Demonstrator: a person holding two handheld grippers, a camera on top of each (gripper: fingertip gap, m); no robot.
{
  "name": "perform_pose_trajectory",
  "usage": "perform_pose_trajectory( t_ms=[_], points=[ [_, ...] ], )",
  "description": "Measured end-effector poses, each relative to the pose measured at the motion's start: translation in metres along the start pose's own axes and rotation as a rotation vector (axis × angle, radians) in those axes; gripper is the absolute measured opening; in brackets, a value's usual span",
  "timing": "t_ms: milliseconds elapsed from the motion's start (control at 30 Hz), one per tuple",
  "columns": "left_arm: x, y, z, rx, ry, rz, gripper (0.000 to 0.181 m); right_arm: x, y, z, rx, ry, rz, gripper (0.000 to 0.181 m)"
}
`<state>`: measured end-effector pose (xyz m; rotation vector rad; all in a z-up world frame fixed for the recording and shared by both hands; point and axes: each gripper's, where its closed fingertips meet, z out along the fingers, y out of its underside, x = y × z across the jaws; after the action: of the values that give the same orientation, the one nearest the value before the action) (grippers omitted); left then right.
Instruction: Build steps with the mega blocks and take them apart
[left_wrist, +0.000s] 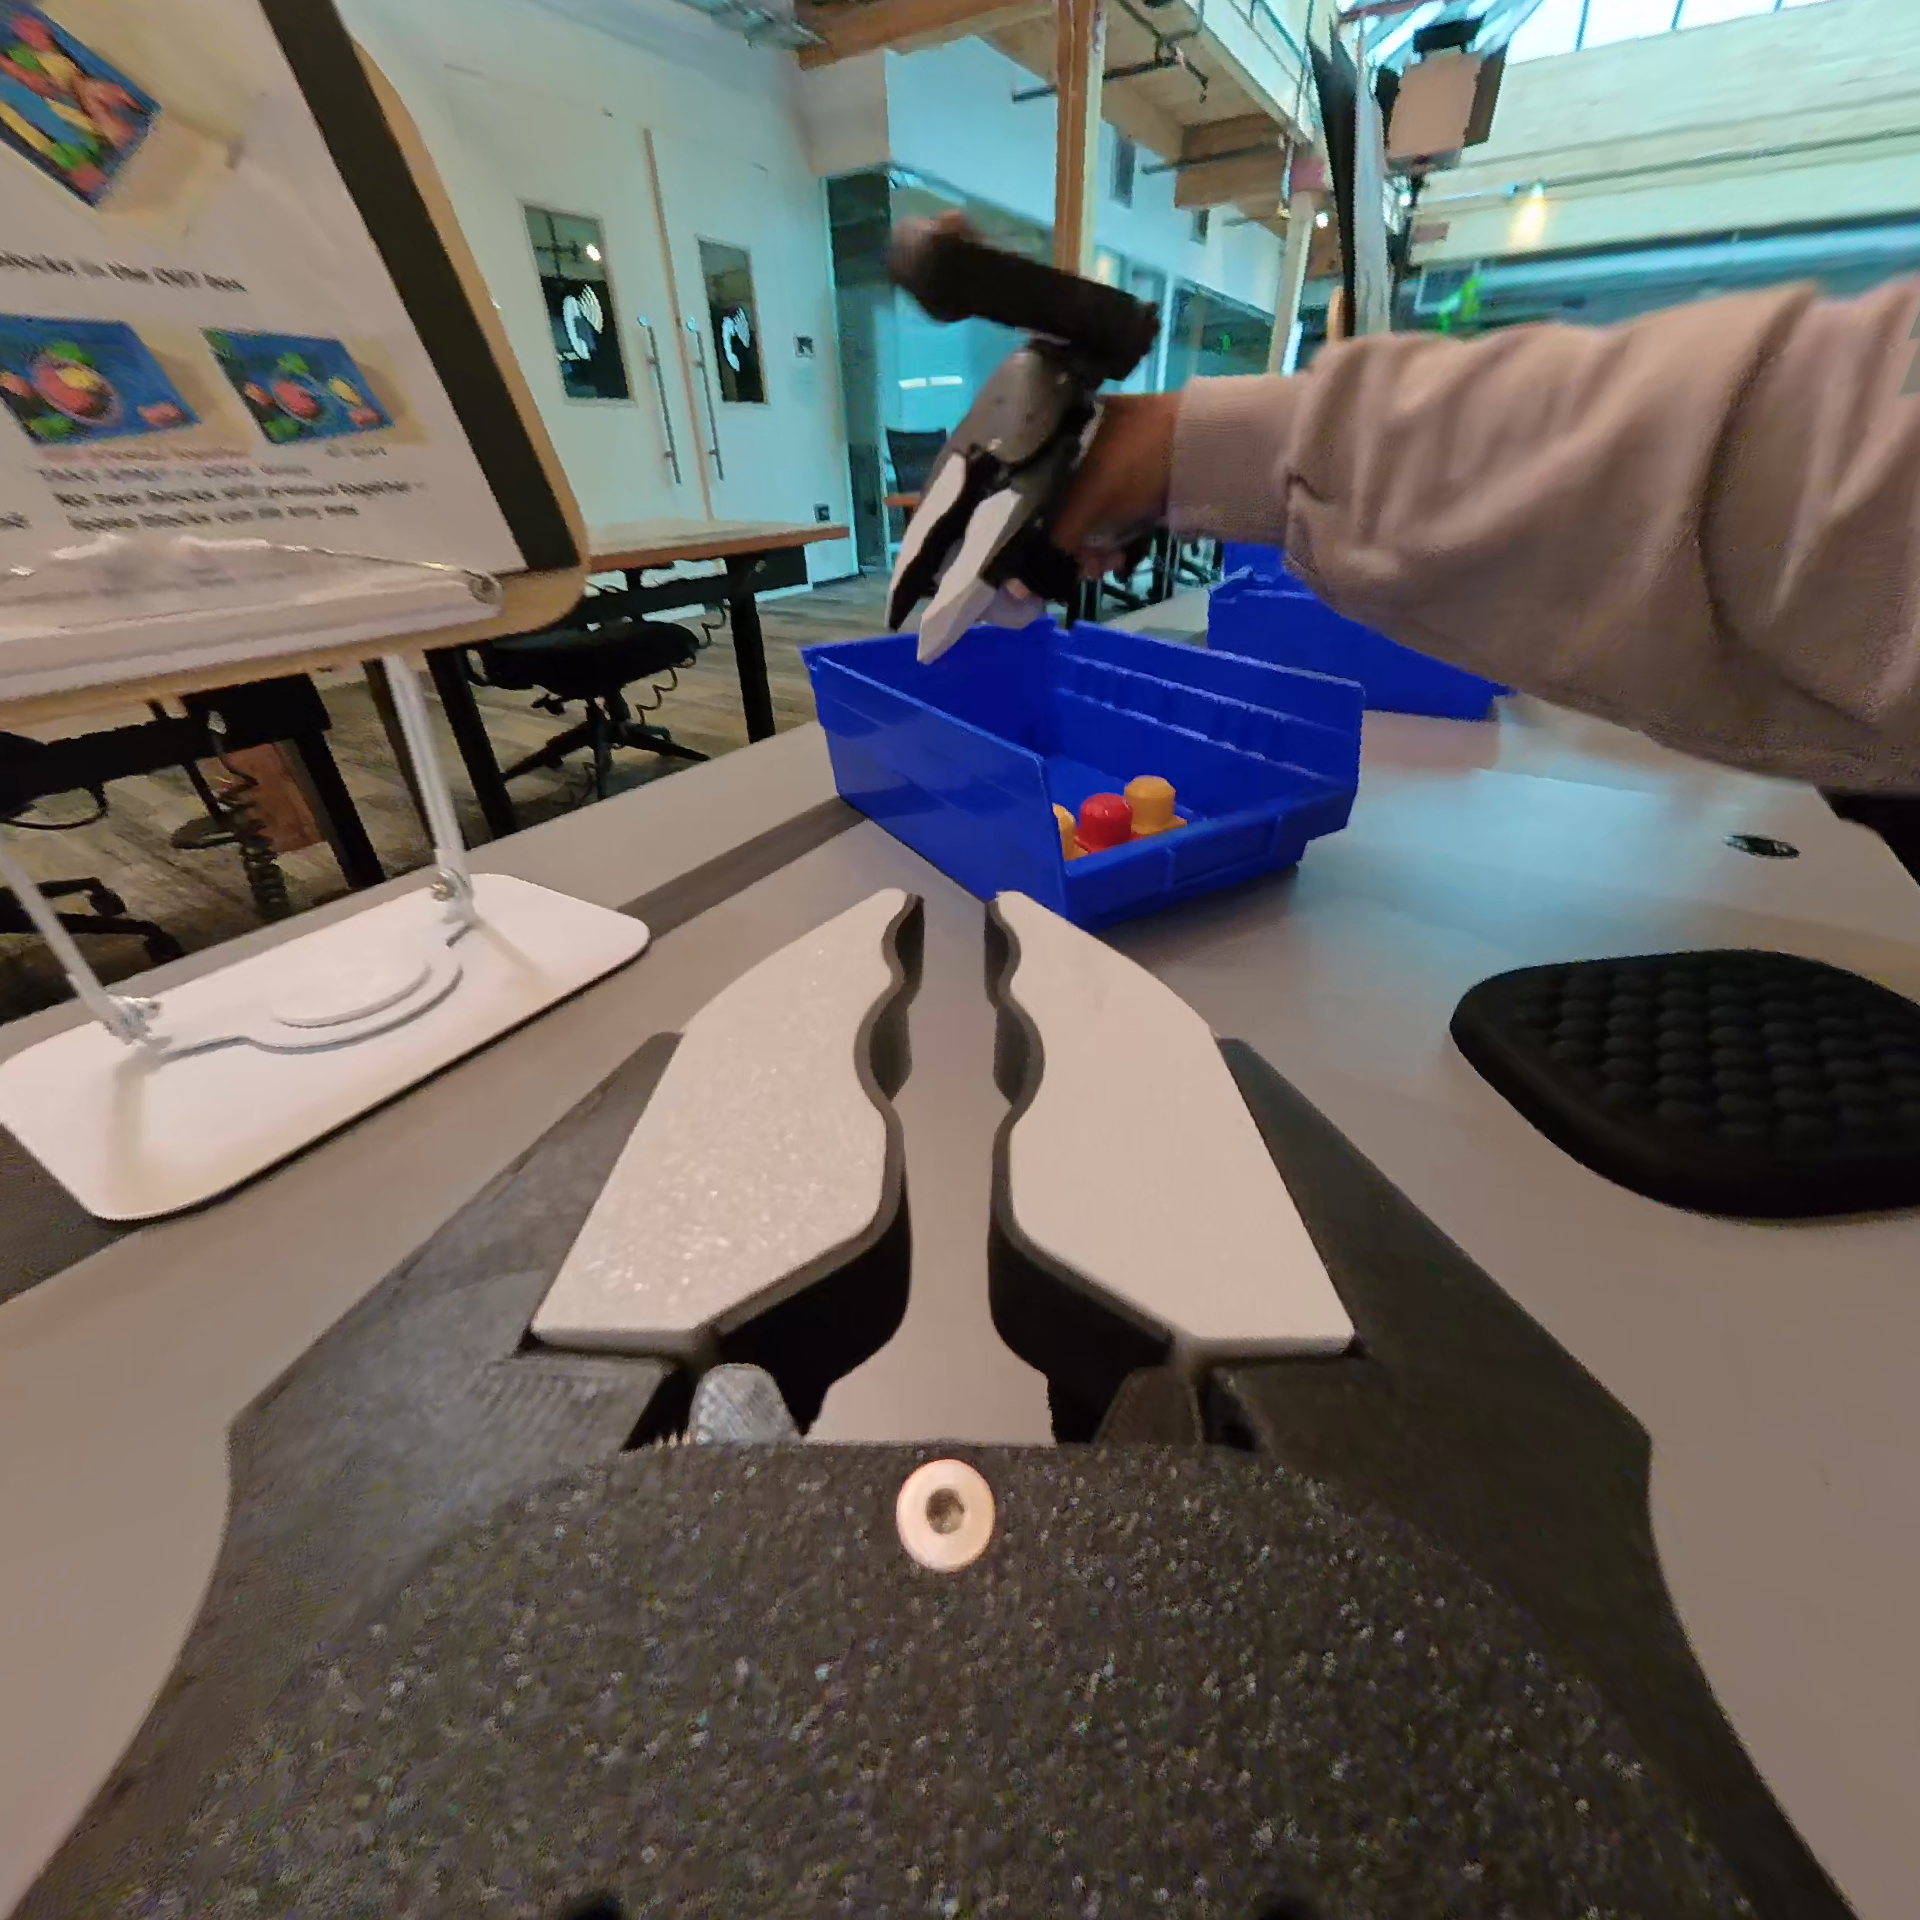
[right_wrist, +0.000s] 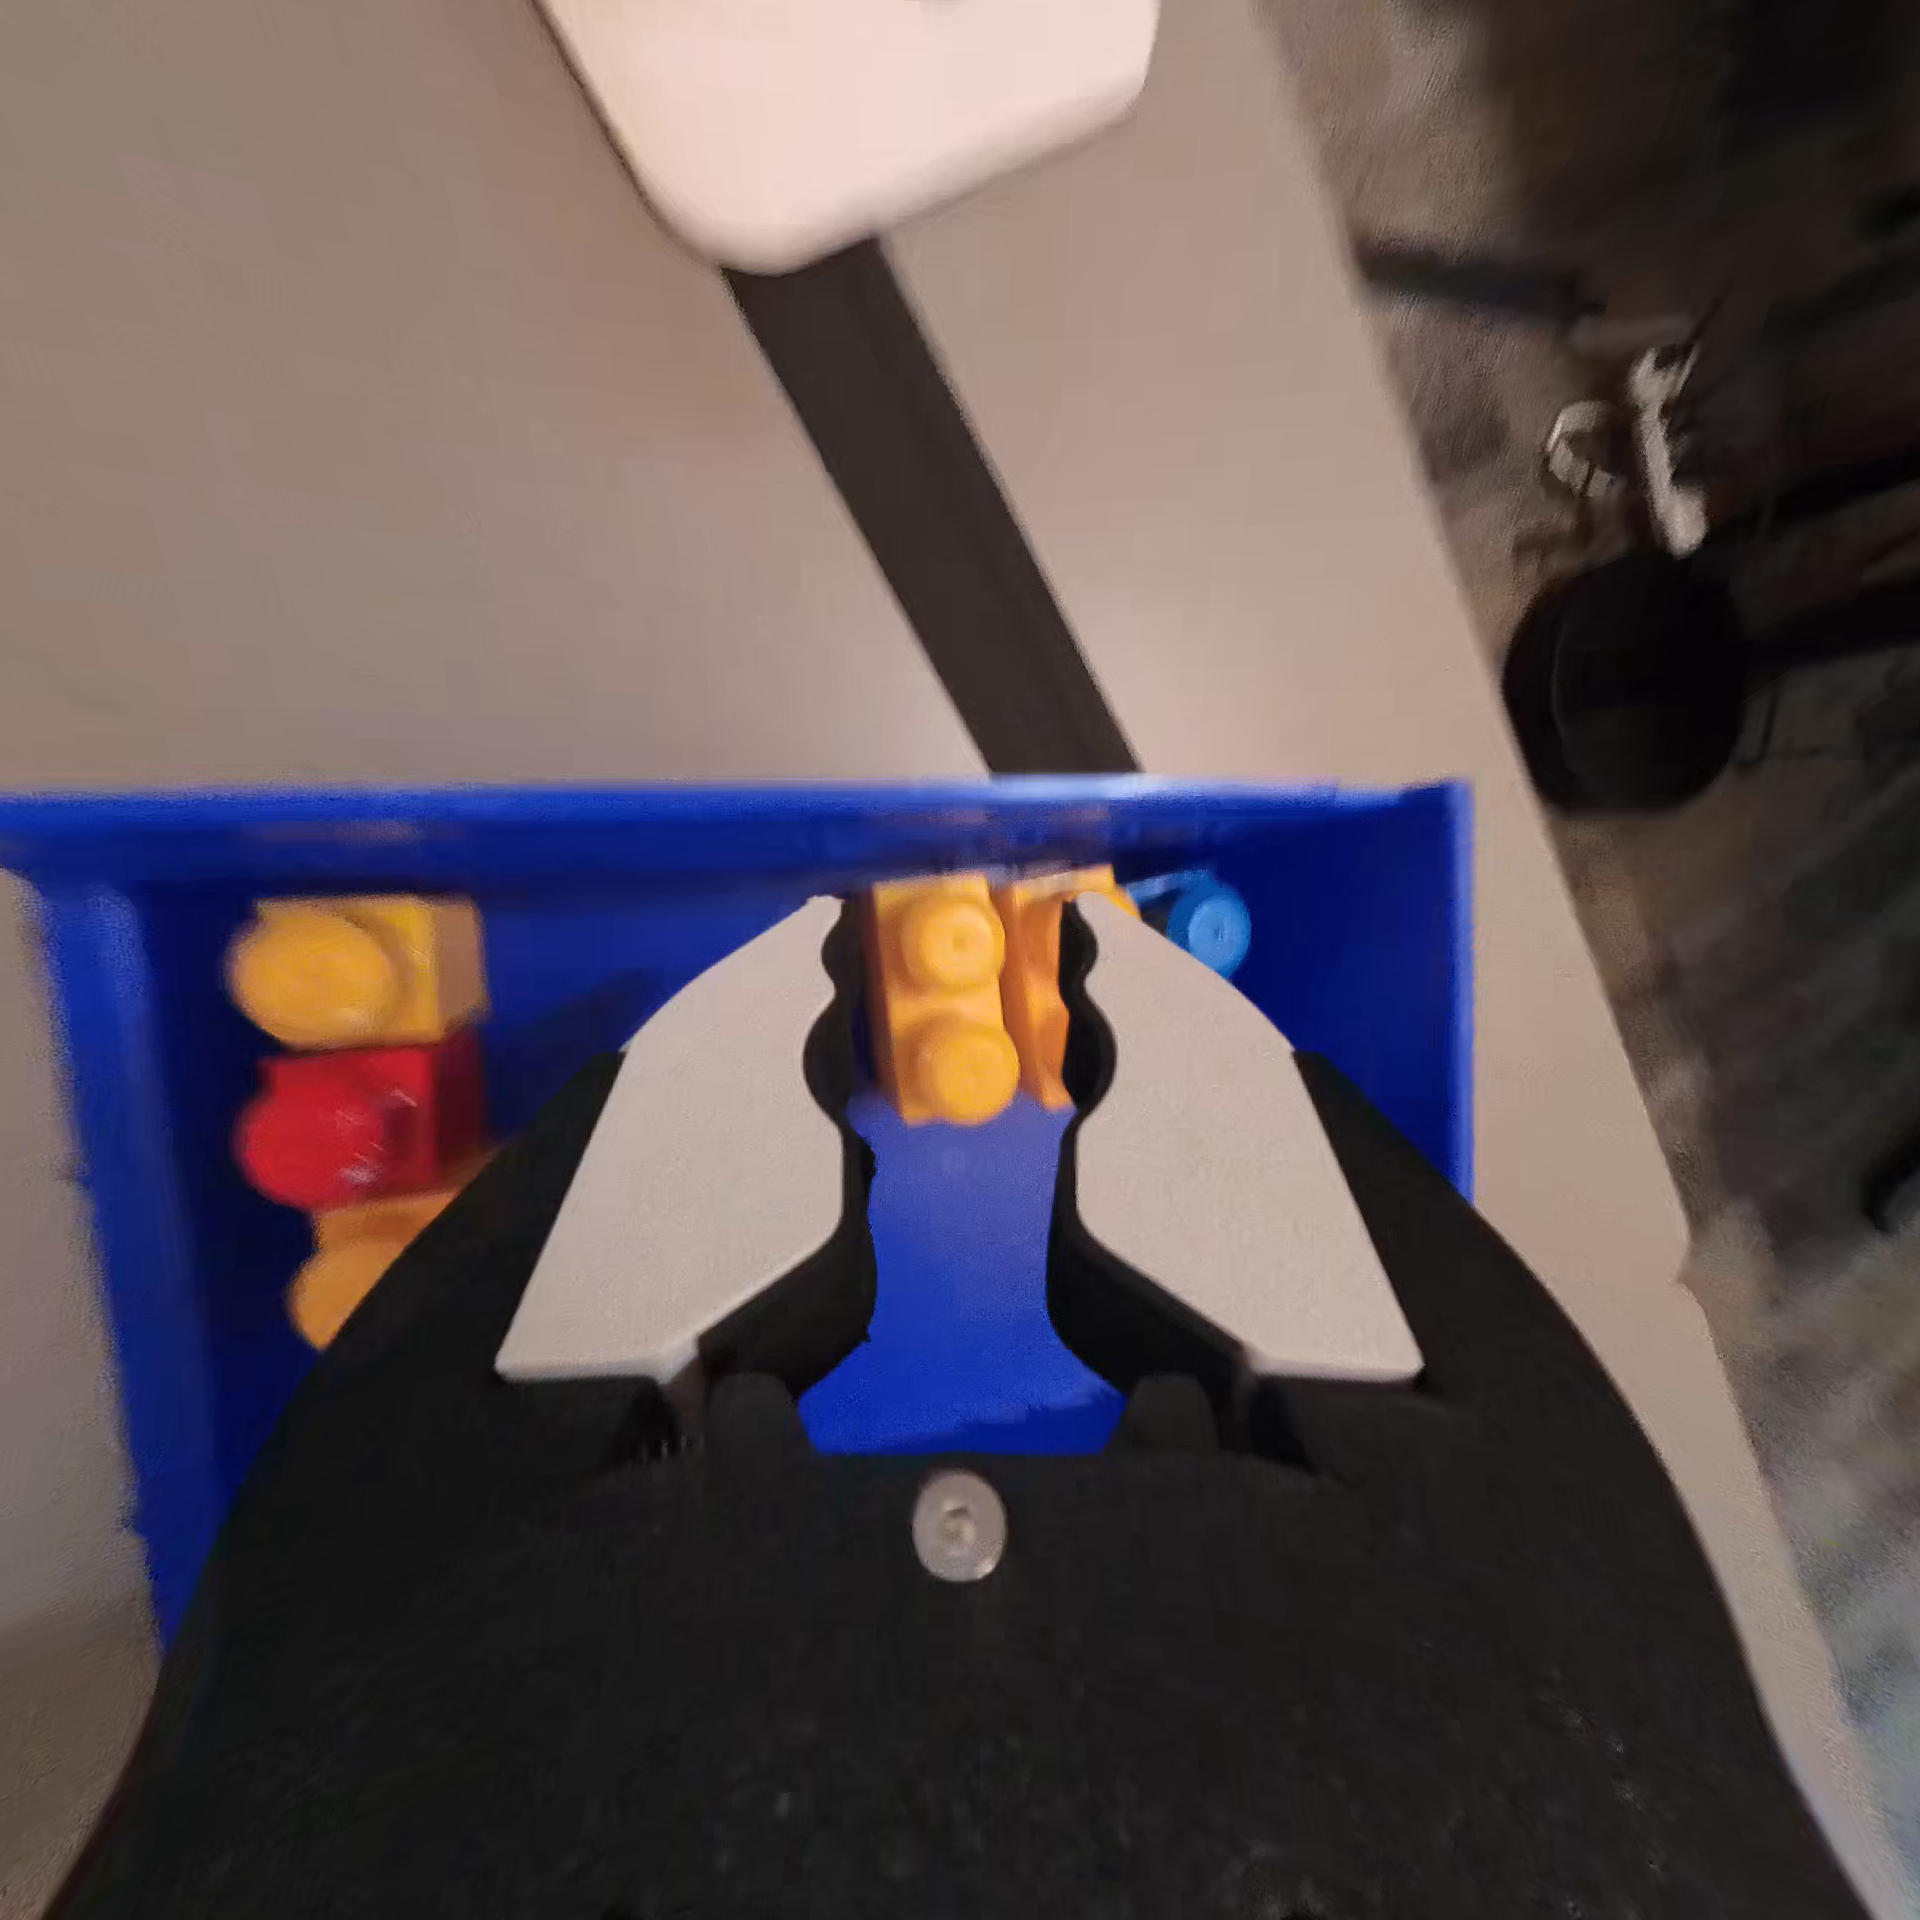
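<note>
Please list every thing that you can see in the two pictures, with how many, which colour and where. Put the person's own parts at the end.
blue bin: one, blue, on the table, under the right claw.
second blue bin: one, blue, behind the first.
orange blocks: at least four, in the blue bin; a two-stud one lies between the right claw's tips.
red block: one, in the bin, between two orange ones.
blue block: one, at the bin's far wall.
table: one, grey.
instruction board: one, white sheet, on a white stand.
black pad: one, on the table.
sleeve: one, beige, the right arm.
left claw: low over the table, empty, slightly open.
right claw: open, in the bin.
</note>
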<state>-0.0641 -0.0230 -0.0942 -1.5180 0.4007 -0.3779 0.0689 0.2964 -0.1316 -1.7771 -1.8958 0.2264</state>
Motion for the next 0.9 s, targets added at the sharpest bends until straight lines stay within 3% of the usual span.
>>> perform_pose_trajectory(
  t_ms=[33, 167, 333, 600, 733, 900],
  points=[
    [-0.003, -0.004, -0.003, 0.019, -0.009, -0.004, 0.007, -0.003, -0.017, -0.013, 0.116, -0.001, 0.034, 0.036],
    [-0.02, -0.022, -0.017, 0.098, -0.086, 0.003, 0.0, -0.024, -0.075, -0.072, 0.573, 0.037, 0.177, 0.031],
    [-0.045, -0.035, -0.035, 0.151, -0.2, 0.022, 0.0, -0.076, -0.094, -0.115, 0.952, 0.115, 0.361, 0.017],
    [-0.098, -0.051, -0.082, 0.198, -0.405, -0.01, 0.0, -0.131, -0.071, -0.098, 1.084, 0.373, 0.534, 0.0],
    [-0.137, -0.058, -0.123, 0.183, -0.554, -0.07, 0.0, -0.143, -0.067, -0.075, 1.052, 0.348, 0.512, 0.0],
    [-0.196, -0.045, -0.192, -0.005, -0.843, -0.088, 0.004, -0.15, -0.063, -0.066, 1.037, 0.314, 0.505, 0.0]
  ],
)
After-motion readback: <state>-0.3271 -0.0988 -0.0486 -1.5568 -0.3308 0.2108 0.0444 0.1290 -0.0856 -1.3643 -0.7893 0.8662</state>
